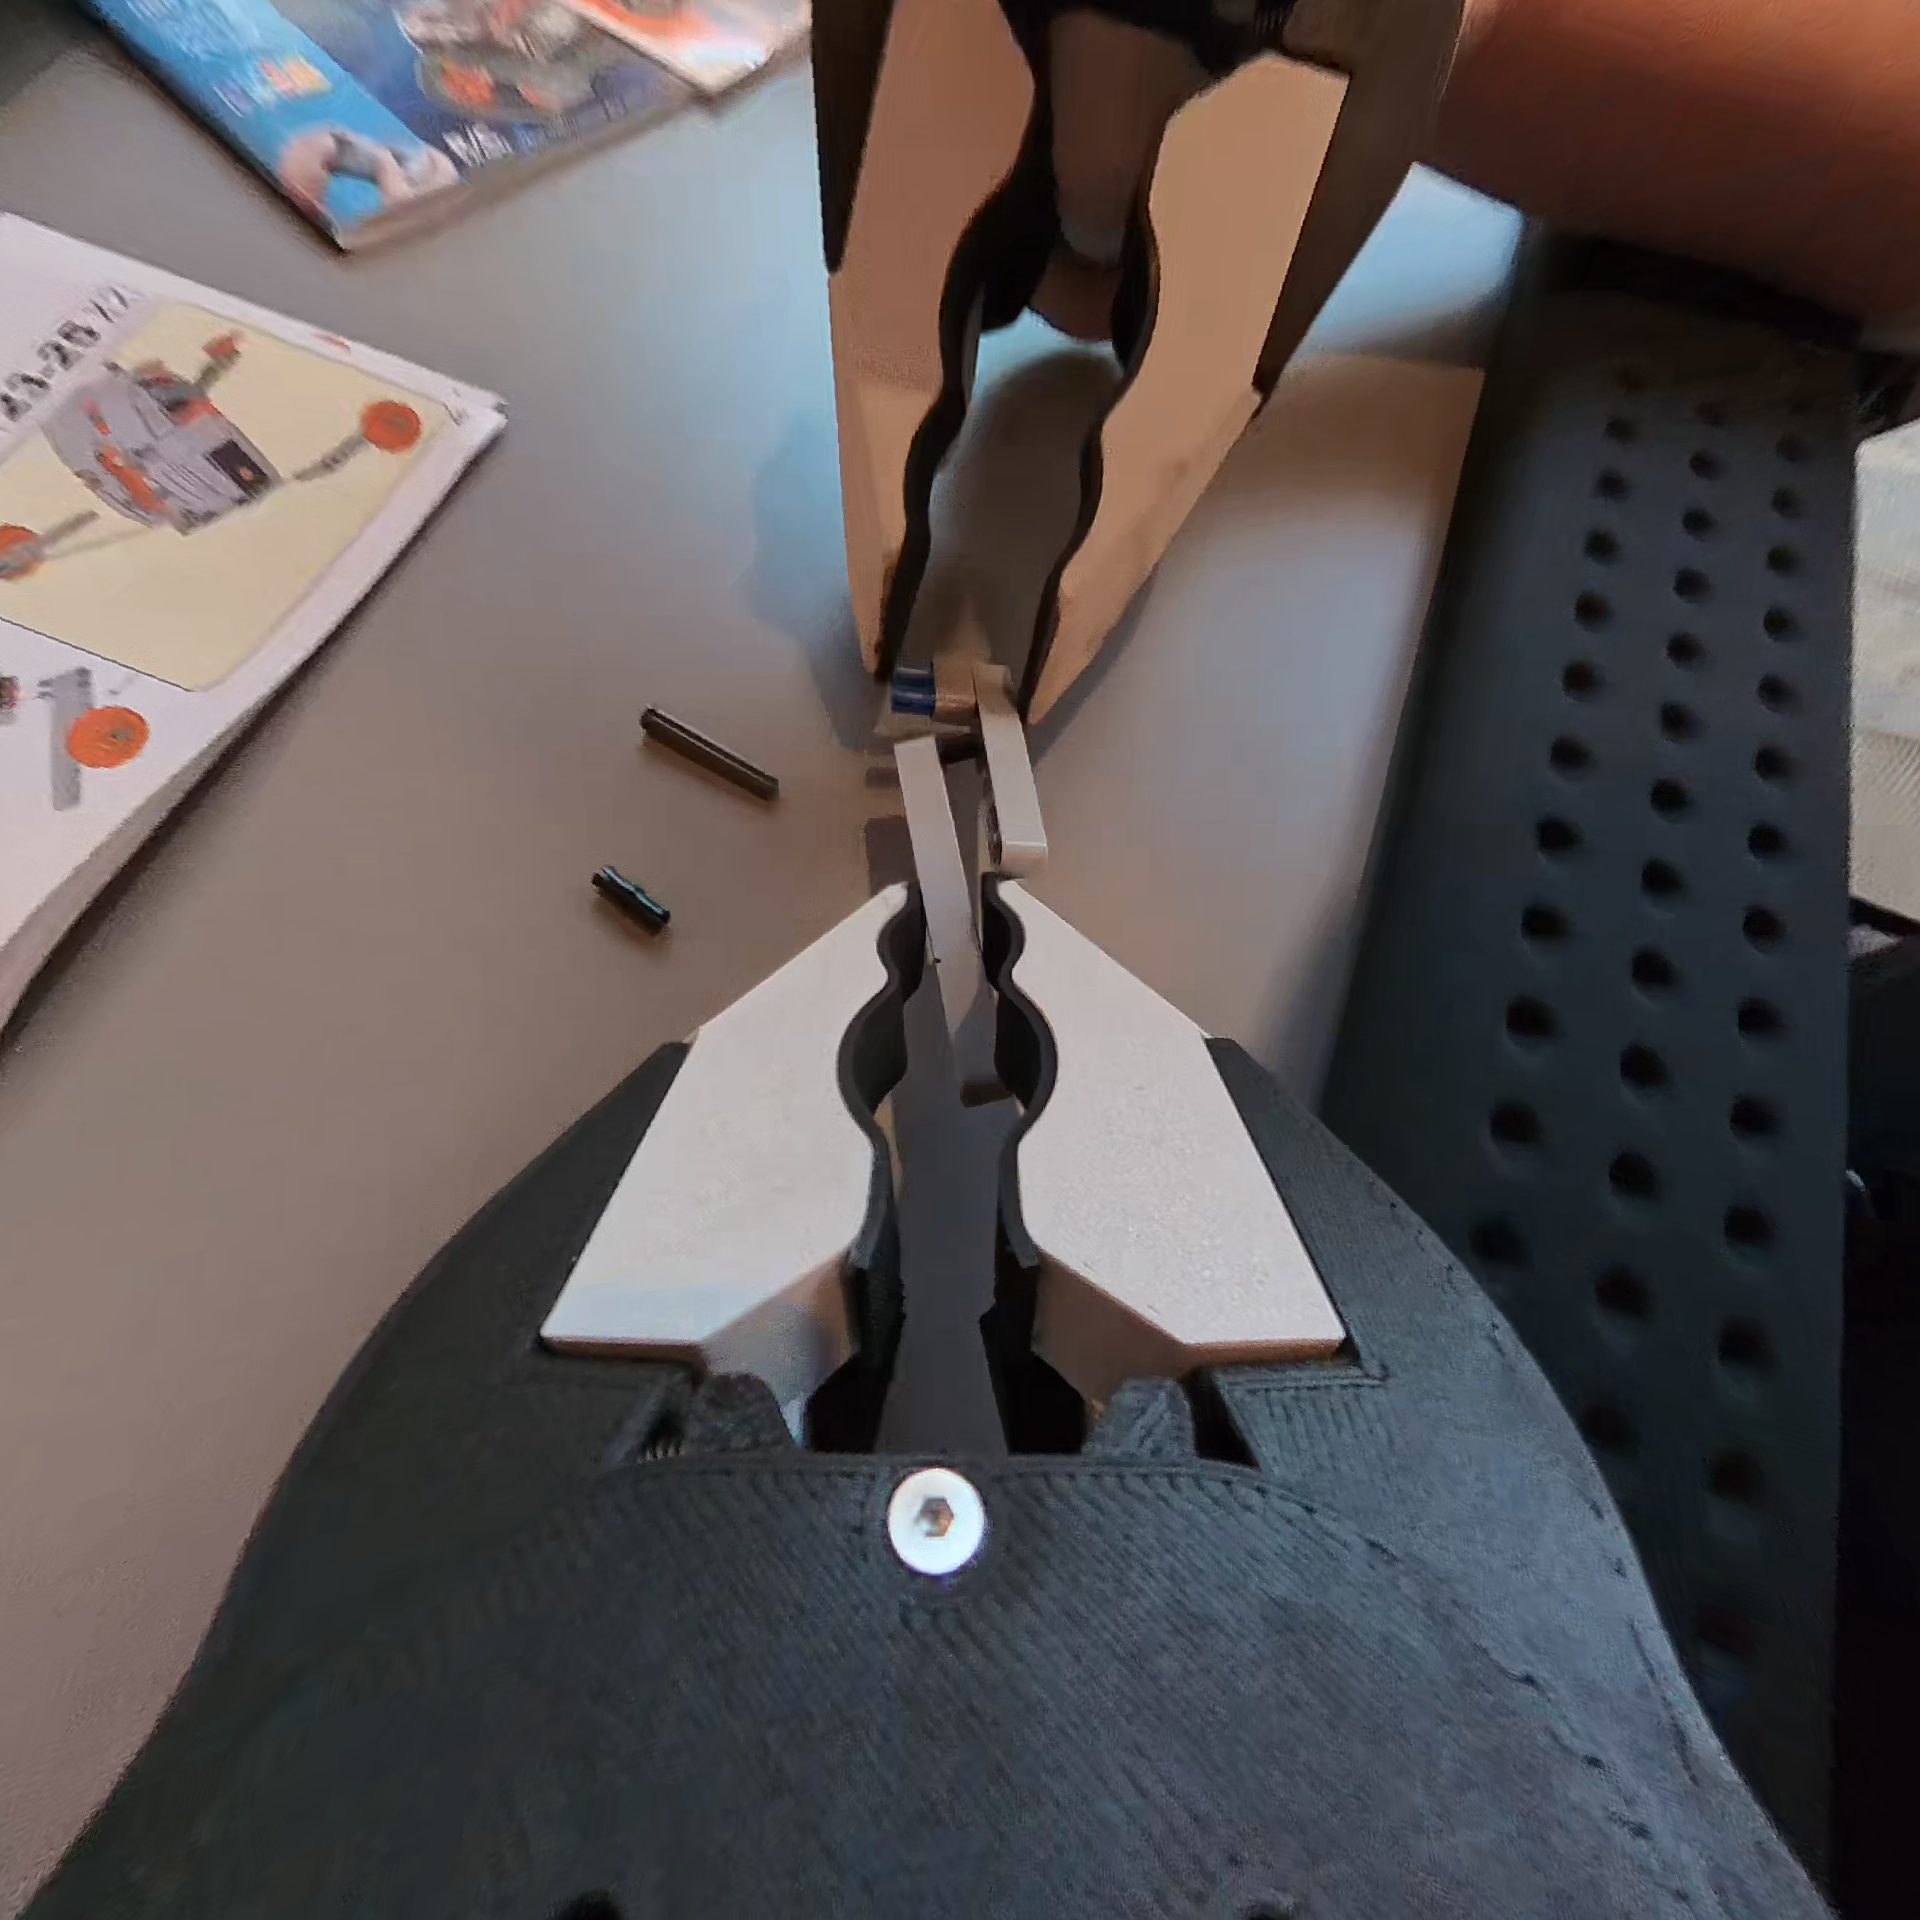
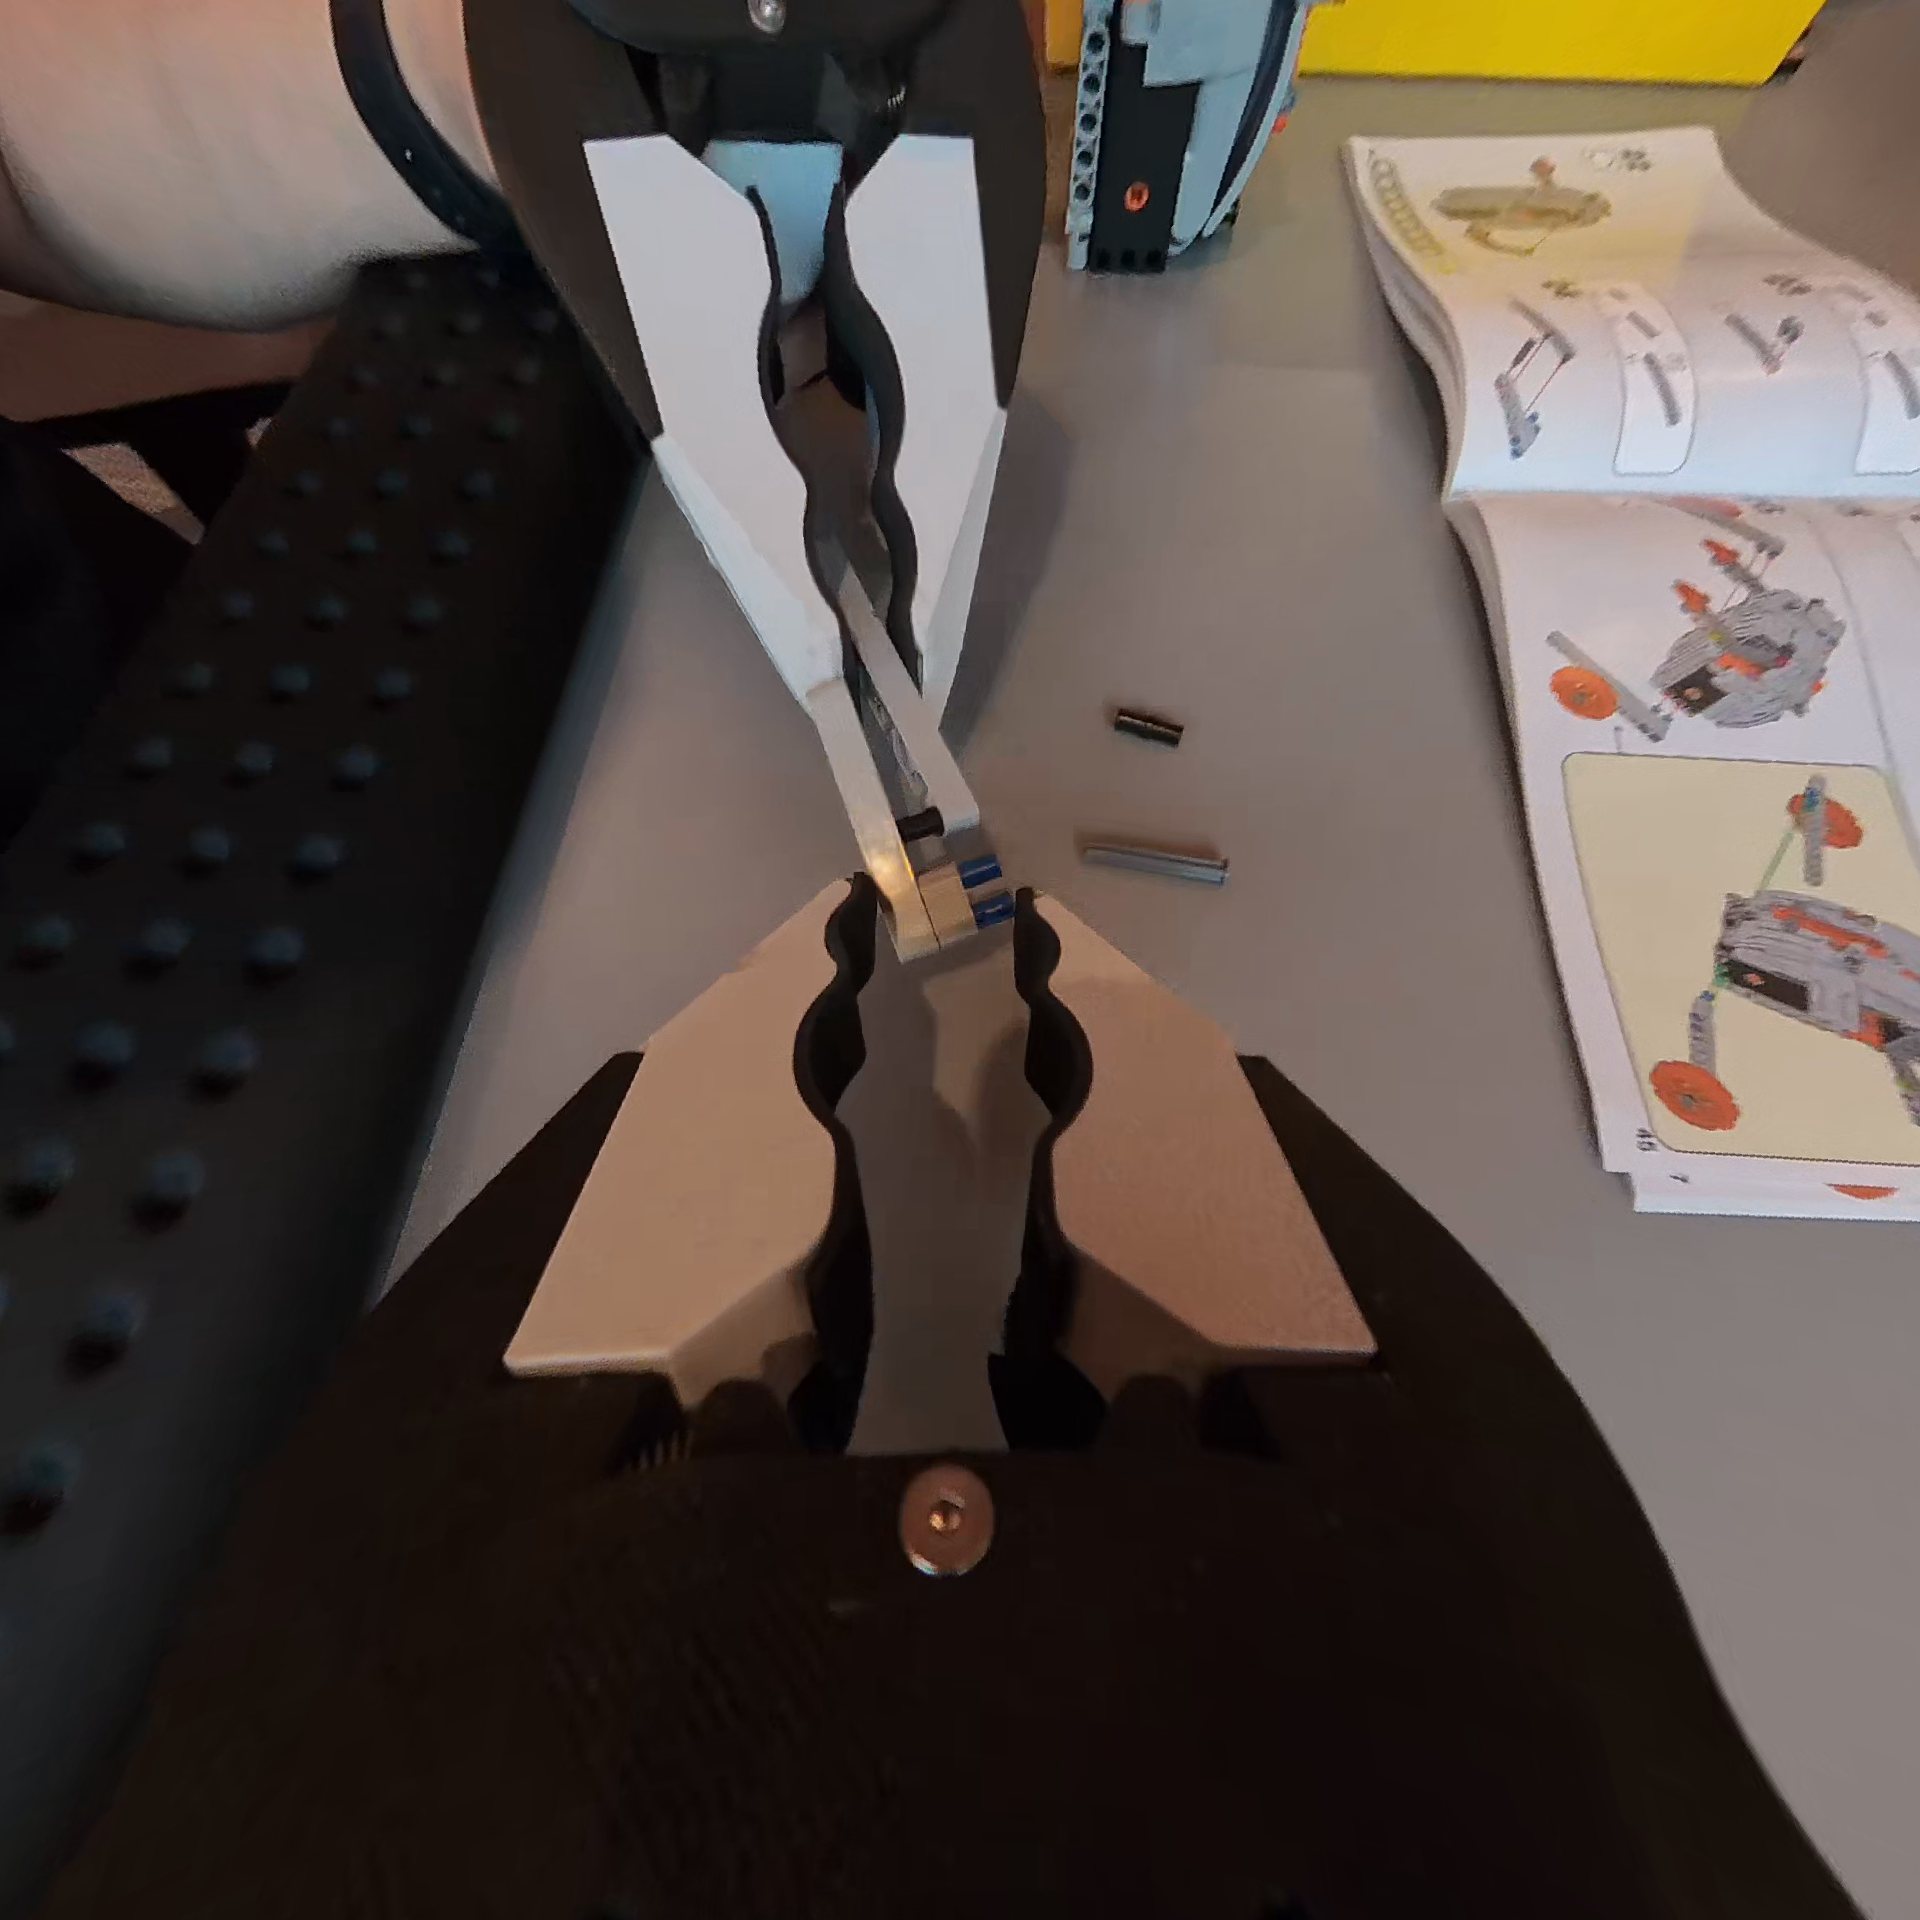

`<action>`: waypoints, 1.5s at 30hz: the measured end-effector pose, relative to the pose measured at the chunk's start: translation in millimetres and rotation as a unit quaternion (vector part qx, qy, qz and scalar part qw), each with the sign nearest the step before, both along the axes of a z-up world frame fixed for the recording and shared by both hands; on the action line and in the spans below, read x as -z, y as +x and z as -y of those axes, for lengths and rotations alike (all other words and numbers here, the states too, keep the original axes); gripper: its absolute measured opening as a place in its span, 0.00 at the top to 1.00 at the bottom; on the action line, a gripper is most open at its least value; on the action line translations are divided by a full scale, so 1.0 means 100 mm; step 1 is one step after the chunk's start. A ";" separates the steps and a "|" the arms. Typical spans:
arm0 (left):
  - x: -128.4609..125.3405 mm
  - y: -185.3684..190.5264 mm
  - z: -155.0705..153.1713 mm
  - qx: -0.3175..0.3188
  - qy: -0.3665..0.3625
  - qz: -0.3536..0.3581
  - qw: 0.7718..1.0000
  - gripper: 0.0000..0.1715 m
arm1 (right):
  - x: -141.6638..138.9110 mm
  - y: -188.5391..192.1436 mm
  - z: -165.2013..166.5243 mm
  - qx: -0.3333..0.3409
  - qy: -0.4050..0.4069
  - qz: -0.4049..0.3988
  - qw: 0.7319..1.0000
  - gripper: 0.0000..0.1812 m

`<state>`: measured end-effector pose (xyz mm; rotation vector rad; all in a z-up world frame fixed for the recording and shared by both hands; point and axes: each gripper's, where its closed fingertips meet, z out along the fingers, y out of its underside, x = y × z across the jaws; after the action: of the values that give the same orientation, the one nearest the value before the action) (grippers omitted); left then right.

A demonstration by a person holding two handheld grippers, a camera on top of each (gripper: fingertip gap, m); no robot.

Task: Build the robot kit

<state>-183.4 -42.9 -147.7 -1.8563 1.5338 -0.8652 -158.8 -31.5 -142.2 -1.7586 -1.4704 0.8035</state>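
The left claw is closed on one grey beam of a small two-beam assembly; the right claw, part open, brackets its blue-pinned end above the surface. A twist could pop the beams apart.

We saw two loose pins on the table, lying between the open booklet and the beam assembly.

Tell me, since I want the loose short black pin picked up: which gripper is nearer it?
Left. The left gripper, shut on a grey beam, sits just beside the pin; the right gripper is farther beyond.
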 end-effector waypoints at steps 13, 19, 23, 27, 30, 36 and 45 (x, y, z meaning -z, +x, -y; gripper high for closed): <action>0.06 -0.07 0.10 0.025 -0.030 -0.035 0.999 0.66 | 0.20 0.00 0.06 -0.013 0.042 0.084 0.995 0.86; 0.02 0.08 0.10 -0.015 -0.039 -0.048 0.998 0.70 | 0.19 0.00 0.02 -0.014 0.075 0.085 0.993 0.86; 0.14 0.11 -0.01 -0.047 0.018 -0.087 0.995 0.76 | 0.19 0.00 -0.01 -0.013 0.078 0.077 0.994 0.86; 0.14 0.14 0.00 -0.048 0.017 -0.086 0.995 0.80 | 0.18 -0.02 -0.02 -0.011 0.079 0.071 0.994 0.86; 0.15 0.12 0.01 -0.050 0.021 -0.091 0.994 0.79 | 0.18 -0.04 -0.02 -0.014 0.085 0.069 0.994 0.86; 0.15 0.10 0.00 -0.058 0.031 -0.103 0.992 0.81 | 0.18 -0.06 -0.02 -0.014 0.086 0.066 0.994 0.86; 0.15 0.15 -0.03 -0.005 0.096 -0.116 0.989 0.87 | 0.17 -0.07 0.00 -0.027 0.103 0.061 0.992 0.87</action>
<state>-168.2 -40.2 -163.0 -1.8698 1.6807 -0.4890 -165.5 -31.3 -159.4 -1.6417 -1.6267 0.5562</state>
